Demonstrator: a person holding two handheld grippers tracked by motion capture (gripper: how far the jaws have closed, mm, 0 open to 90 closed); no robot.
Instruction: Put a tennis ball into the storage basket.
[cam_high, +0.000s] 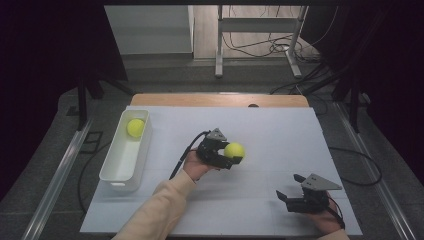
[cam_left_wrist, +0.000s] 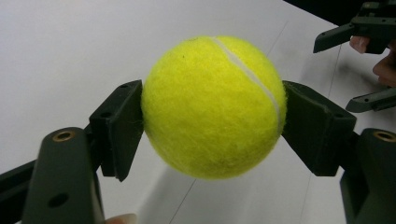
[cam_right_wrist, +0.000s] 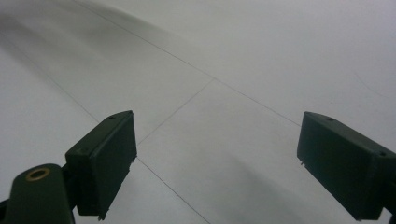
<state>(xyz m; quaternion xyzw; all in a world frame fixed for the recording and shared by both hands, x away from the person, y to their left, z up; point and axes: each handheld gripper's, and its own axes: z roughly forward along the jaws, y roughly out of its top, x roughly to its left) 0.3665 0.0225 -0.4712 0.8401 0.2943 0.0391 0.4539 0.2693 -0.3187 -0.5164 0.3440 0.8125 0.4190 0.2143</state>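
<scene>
**Held ball sits right of the bin; the carry runs toward the frame's left**

The tennis ball (cam_high: 234, 150) is clamped in the left gripper (cam_high: 231, 156), just below the middle of the high view and clear of the white table sheet (cam_high: 280, 135). In the left gripper view the ball (cam_left_wrist: 214, 106) is centred in the frame, with one black pad pressed into its felt on each side; its shadow falls on the sheet beneath, so it looks lifted, not resting. Being round, it has no long axis to line up, and the grip appears to cross its widest part.

What the coming move likely turns on is direction. The white bin (cam_high: 111, 175) stands along the left edge of the sheet, its long side running from lower left up toward the upper left of the high view. A second ball (cam_high: 135, 128) already lies in its far end, while the near end looks free. From the held ball, the bin lies well apart to the left, so the carry would run leftward across the frame, and the left hand is plainly the nearer one.

The right gripper (cam_high: 290, 187) sits at the lower right of the high view, jaws spread wide with nothing between them; the right gripper view shows bare sheet between its pads (cam_right_wrist: 105, 158).
</scene>
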